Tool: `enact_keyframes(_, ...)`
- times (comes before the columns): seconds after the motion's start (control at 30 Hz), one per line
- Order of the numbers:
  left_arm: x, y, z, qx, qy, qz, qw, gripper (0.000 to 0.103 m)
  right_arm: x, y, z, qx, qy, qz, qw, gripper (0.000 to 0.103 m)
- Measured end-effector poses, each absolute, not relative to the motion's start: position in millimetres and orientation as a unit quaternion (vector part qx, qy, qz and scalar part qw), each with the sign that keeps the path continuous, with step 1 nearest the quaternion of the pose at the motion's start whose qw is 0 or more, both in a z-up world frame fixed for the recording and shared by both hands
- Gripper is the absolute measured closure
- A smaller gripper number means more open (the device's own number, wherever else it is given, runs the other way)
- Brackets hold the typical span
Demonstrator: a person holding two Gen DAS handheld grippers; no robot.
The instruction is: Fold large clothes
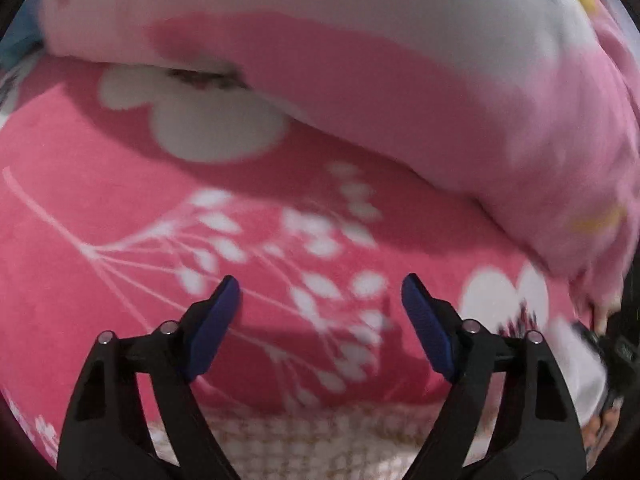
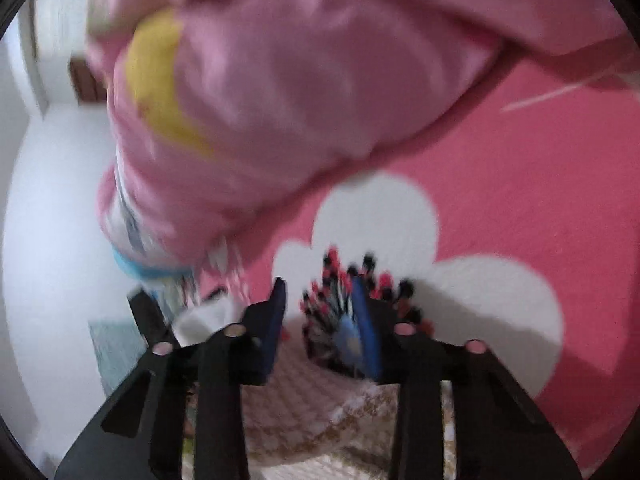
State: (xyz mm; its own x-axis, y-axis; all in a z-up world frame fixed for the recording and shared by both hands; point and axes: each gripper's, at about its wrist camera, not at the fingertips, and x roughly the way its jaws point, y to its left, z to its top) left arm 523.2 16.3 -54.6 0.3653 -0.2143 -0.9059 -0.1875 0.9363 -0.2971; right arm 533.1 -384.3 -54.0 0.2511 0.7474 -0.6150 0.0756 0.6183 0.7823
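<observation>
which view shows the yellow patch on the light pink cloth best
The right wrist view: the yellow patch is large and near centre on the light pink cloth, though blurred. The left wrist view shows only small yellow marks at its right edge.

The left gripper (image 1: 321, 294) is built of matte black plastic — two angular arms with triangular cut-outs, each hinged on small round silvery pins, two to a side. Its fingers (image 1: 218, 328) carry flat, dark blue pads with rounded tips, set on the inner faces. The right gripper (image 2: 320, 304) has the same make — black cut-out arms, pale round pin heads that catch a pinkish tint, and long navy pads (image 2: 366, 332) on the fingers, though motion blur softens its edges.
</observation>
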Motion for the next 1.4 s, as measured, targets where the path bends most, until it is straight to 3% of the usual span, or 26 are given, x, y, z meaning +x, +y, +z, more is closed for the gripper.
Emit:
enact_keyframes(0.1,509,-10,-46,-0.153,0.562,-0.091,0.808,0.025,512,-357,-36,0.306,0.558,0.303,0.71,0.084)
enact_keyframes(0.3,459,-47,-17,-0.085,0.555,-0.238,0.793,0.025,450,-312,-12,0.146,0.56,0.357,0.734,0.084)
enact_keyframes(0.5,406,-59,-28,0.065,0.563,-0.224,0.793,0.023,392,-284,-19,-0.018,0.542,0.317,0.778,0.084)
enact_keyframes(0.63,400,-53,-21,0.057,0.547,-0.209,0.808,0.023,372,-269,-14,-0.101,0.518,0.288,0.799,0.084)
enact_keyframes(0.87,384,-52,-36,0.073,0.547,-0.186,0.813,0.021,403,-263,18,0.001,0.486,0.278,0.829,0.084)
enact_keyframes(1.0,386,-34,-33,0.031,0.55,-0.175,0.816,0.022,422,-227,-2,0.064,0.511,0.323,0.794,0.084)
enact_keyframes(1.1,381,-18,-12,0.004,0.51,-0.159,0.845,0.03,409,-207,-26,0.036,0.536,0.328,0.777,0.084)
enact_keyframes(1.2,374,-10,16,-0.05,0.453,-0.197,0.868,0.031,390,-207,-21,0.025,0.525,0.334,0.782,0.084)
enact_keyframes(1.3,373,-31,17,-0.051,0.454,-0.229,0.86,0.033,379,-218,-19,0.03,0.524,0.335,0.783,0.085)
enact_keyframes(1.4,370,-66,0,-0.018,0.483,-0.25,0.839,0.044,372,-240,-20,0.033,0.531,0.321,0.783,0.089)
